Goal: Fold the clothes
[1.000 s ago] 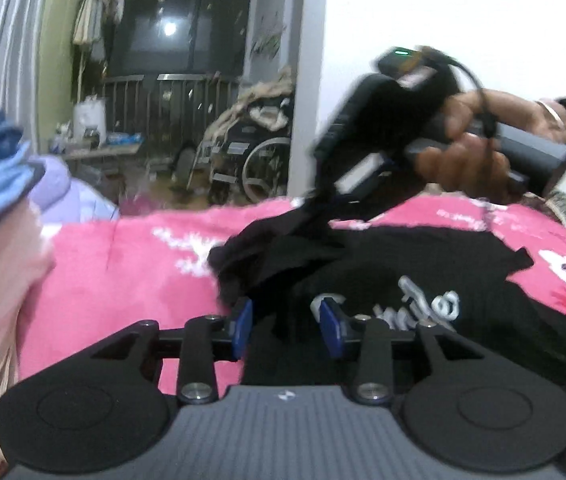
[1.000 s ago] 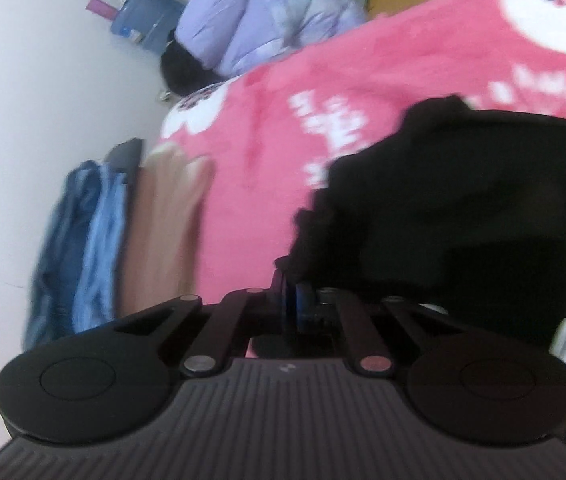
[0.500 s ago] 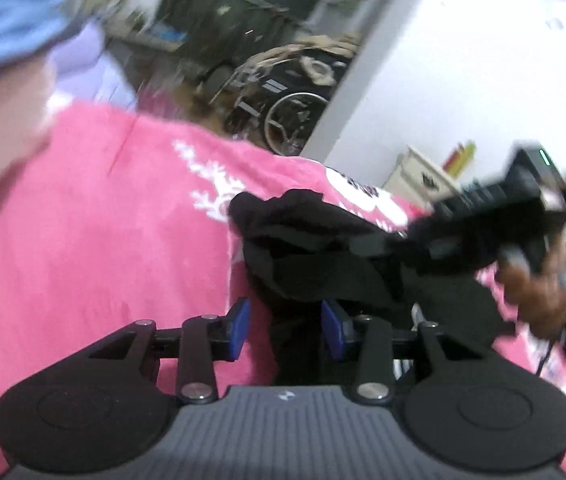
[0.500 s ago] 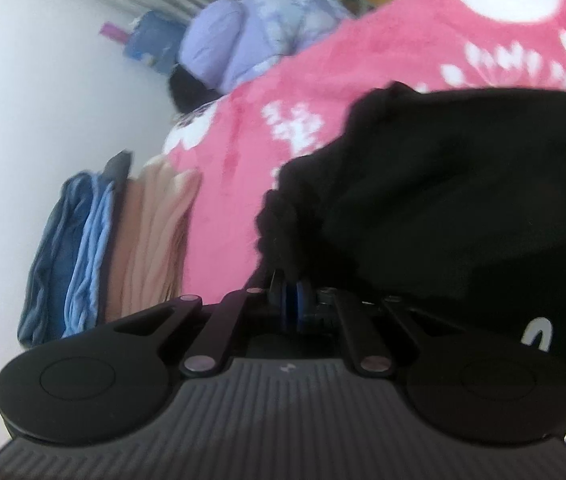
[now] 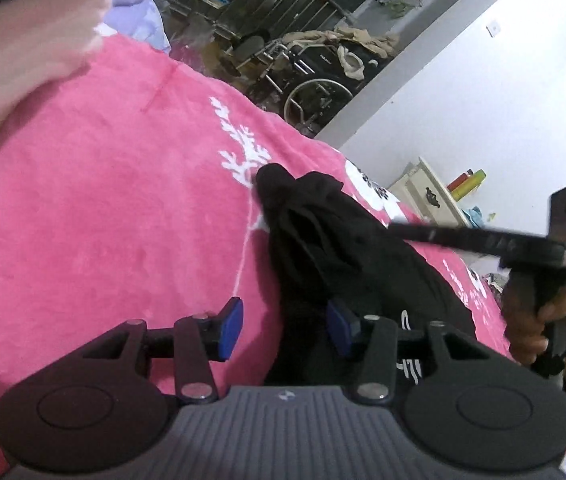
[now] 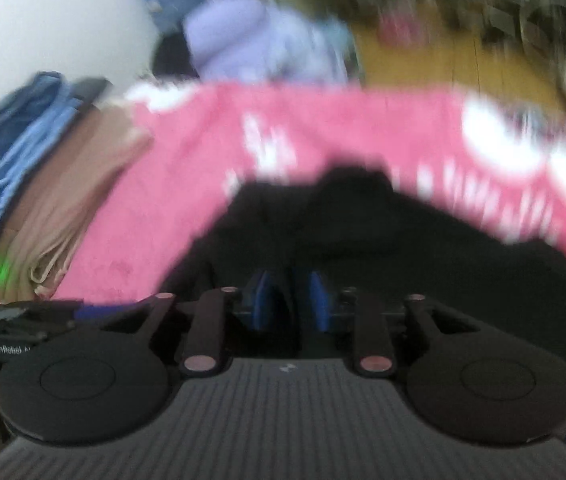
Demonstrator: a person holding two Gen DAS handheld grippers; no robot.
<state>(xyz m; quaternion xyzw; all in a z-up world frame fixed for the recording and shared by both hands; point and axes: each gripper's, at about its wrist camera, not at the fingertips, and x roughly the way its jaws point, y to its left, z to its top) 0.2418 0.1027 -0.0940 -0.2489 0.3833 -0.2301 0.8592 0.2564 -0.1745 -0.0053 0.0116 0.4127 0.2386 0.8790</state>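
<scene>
The left gripper (image 5: pixel 283 330) hung over a pink blanket (image 5: pixel 103 220), its blue pads spread apart after just widening. A dark fold of the black garment (image 5: pixel 323 240) ran up between them, lying close against the right pad (image 5: pixel 337 330) while the left pad (image 5: pixel 231 328) stood clear over bare blanket, so nothing was pinched.

The right gripper (image 6: pixel 289 300) was seen through heavy motion blur. Its jaws had just parted and showed a narrow gap, with black garment (image 6: pixel 363 240) under and between the pads; whether the pads pressed on the cloth could not be told from the smeared view.

The garment lay bunched in a ridge across the middle of the blanket, one rounded end reaching a white leaf print (image 5: pixel 243 148), with white lettering showing near the left gripper's body. In the left wrist view the right gripper reached in from the right edge, a person's hand (image 5: pixel 539 320) wrapped round its handle and a bangle at the wrist.

A stack of folded clothes (image 6: pixel 43 184), blue above tan, sat at the blanket's left edge by a white wall. Beyond the bed stood a wheelchair (image 5: pixel 315 80) piled with beige cloth, and a lilac bundle (image 6: pixel 259 40) rested at the far side.
</scene>
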